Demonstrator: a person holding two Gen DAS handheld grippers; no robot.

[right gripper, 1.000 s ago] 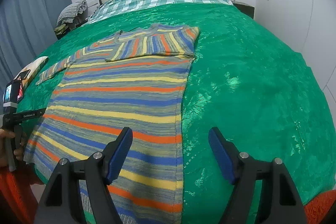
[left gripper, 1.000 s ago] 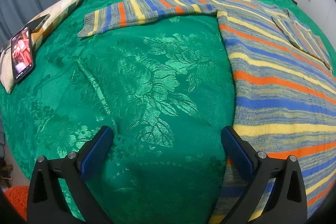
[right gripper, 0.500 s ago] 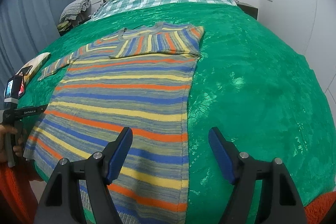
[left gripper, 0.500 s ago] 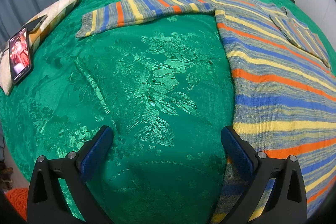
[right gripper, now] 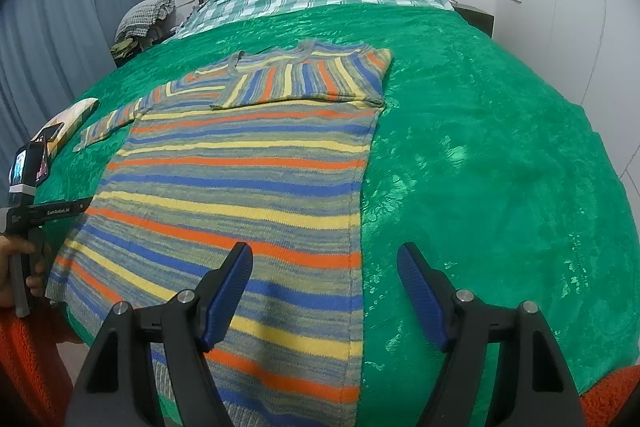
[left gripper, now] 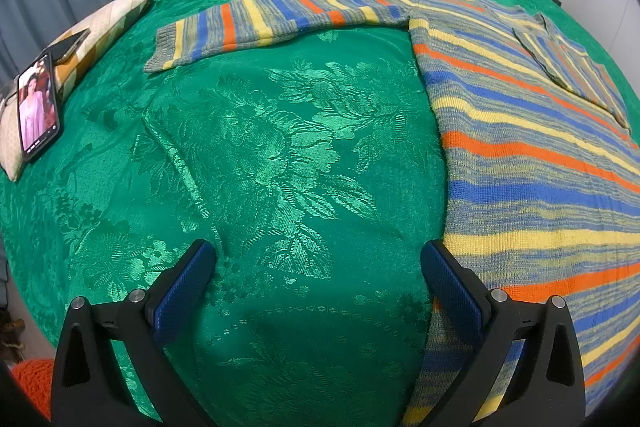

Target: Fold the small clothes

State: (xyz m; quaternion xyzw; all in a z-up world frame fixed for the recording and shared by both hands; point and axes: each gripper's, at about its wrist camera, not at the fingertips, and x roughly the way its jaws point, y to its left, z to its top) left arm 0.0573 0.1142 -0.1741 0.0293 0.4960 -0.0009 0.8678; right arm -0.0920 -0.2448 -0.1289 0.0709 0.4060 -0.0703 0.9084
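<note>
At the bottom of the left wrist view, the left gripper (left gripper: 318, 269) has its jaws wide apart with nothing between them, just green bedspread (left gripper: 280, 167) below. At the bottom of the right wrist view, the right gripper (right gripper: 325, 281) is wide too and holds nothing. Its jaws sit over the right edge of the striped sweater (right gripper: 240, 183). The sweater lies flat in the middle of the bed. One sleeve (right gripper: 304, 77) is folded across its top. The other sleeve (left gripper: 256, 23) stretches out to the left. Further back, at the left edge, a phone (left gripper: 38, 113) leans on a small pillow (left gripper: 104, 23).
</note>
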